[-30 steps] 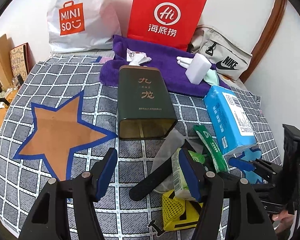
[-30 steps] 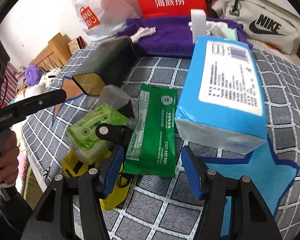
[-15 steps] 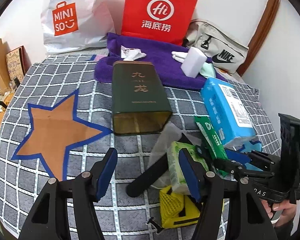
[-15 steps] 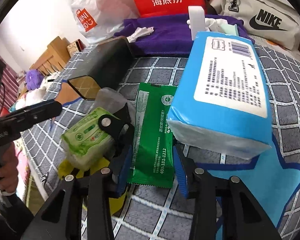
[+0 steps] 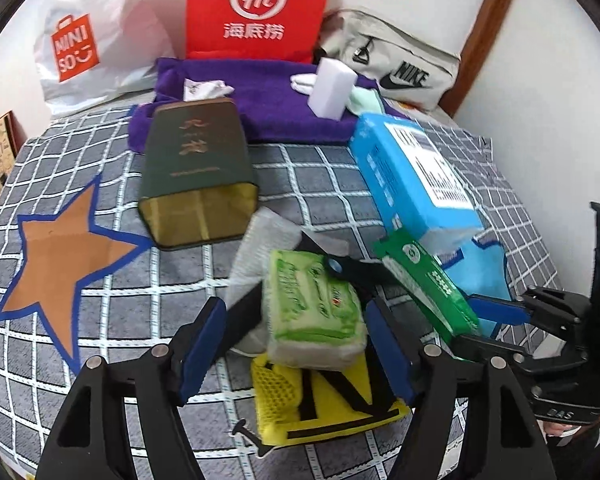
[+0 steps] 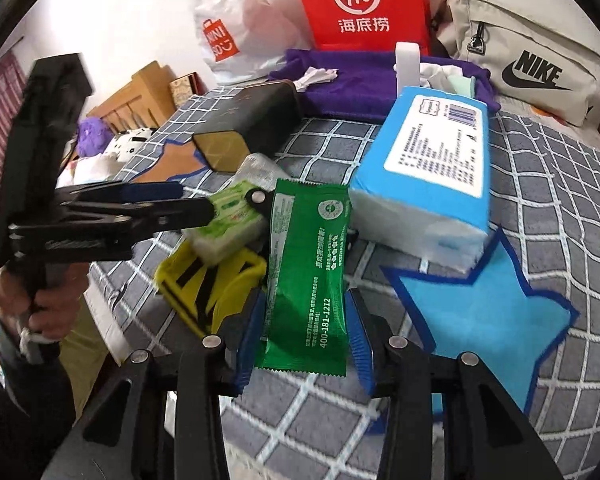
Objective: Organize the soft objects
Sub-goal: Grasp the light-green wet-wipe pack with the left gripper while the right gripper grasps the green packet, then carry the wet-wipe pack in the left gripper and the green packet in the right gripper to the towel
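Green wipes sachet (image 6: 306, 280) sits pinched between the blue pads of the right claw (image 6: 304, 344), lengthwise along the fingers, its far end beside the blue tissue pack (image 6: 428, 168). Left claw (image 5: 296, 344), held low over the checked bedcover (image 5: 100, 320), is spread around the pale green tissue packet (image 5: 312, 308), which lies atop a yellow mesh pouch (image 5: 324, 404).
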Demonstrator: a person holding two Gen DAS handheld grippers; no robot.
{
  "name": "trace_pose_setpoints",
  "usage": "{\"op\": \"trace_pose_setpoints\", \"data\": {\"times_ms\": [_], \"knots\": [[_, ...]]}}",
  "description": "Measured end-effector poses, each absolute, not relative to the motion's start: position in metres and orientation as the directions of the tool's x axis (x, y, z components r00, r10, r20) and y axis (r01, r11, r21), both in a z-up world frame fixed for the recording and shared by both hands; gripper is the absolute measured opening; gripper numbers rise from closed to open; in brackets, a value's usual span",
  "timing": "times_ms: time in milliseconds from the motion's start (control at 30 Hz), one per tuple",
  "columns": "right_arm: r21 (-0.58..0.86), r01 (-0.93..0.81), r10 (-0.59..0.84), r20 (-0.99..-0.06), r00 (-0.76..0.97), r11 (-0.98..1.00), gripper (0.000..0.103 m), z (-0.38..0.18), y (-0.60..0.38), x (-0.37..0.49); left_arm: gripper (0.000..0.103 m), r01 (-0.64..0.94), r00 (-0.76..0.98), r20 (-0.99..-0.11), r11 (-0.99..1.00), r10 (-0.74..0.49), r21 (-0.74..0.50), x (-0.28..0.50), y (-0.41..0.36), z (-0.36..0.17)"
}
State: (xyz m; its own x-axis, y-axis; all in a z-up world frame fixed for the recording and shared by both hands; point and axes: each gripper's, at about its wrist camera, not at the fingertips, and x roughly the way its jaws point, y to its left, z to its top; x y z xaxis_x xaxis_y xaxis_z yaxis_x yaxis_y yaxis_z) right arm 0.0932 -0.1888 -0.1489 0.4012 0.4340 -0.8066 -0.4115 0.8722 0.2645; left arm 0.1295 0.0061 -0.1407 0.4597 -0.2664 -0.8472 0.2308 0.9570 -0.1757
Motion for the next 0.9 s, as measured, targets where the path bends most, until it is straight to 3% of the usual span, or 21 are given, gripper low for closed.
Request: {"op": "trace_pose_setpoints", "data": {"times_ms": [233, 300, 367, 400, 433, 500, 600, 733, 900], "knots": [[0.214, -0.377, 0.368, -0.837, 0.406, 0.901, 0.039, -0.162, -0.214, 0.077, 0.072, 0.251, 0.423, -0.882, 0.962, -0.209, -0.108, 0.134, -0.015, -0.158], [0.229, -0.35, 0.364, -0.846, 0.389, 0.908, 0.024, -0.17, -0.226, 0.078, 0.072, 0.253, 0.42, -0.888, 0.964, -0.188, -0.085, 0.136, -0.02, -0.163], [0.211, -0.33, 0.336, -0.859, 0.387, 0.92, 0.024, -0.176, -0.232, 0.081, 0.071, 0.246, 0.428, -0.888, 0.967, -0.168, -0.065, 0.138, -0.022, -0.165], [0.202, -0.325, 0.326, -0.862, 0.389, 0.924, 0.025, -0.179, -0.233, 0.081, 0.071, 0.243, 0.434, -0.886, 0.968, -0.161, -0.057, 0.139, -0.022, -0.166], [0.199, -0.321, 0.32, -0.864, 0.388, 0.926, 0.026, -0.181, -0.234, 0.083, 0.062, 0.235, 0.439, -0.885, 0.971, -0.154, -0.052, 0.14, -0.021, -0.168], [0.227, -0.318, 0.345, -0.855, 0.387, 0.921, 0.042, -0.181, -0.233, 0.085, 0.049, 0.233, 0.431, -0.885, 0.969, -0.178, -0.081, 0.141, -0.017, -0.169], [0.244, -0.334, 0.374, -0.83, 0.414, 0.91, 0.062, -0.177, -0.225, 0.085, 0.048, 0.208, 0.455, -0.873, 0.974, -0.175, -0.087, 0.14, -0.008, -0.163], [0.236, -0.349, 0.374, -0.832, 0.409, 0.907, 0.063, -0.182, -0.207, 0.089, 0.048, 0.162, 0.482, -0.861, 0.983, -0.159, -0.091, 0.137, 0.012, -0.154], [0.084, -0.351, 0.251, -0.848, 0.467, 0.933, 0.061, -0.19, -0.184, 0.088, 0.048, 0.11, 0.497, -0.857, 0.989, -0.137, -0.095, 0.135, 0.035, -0.152]]}}
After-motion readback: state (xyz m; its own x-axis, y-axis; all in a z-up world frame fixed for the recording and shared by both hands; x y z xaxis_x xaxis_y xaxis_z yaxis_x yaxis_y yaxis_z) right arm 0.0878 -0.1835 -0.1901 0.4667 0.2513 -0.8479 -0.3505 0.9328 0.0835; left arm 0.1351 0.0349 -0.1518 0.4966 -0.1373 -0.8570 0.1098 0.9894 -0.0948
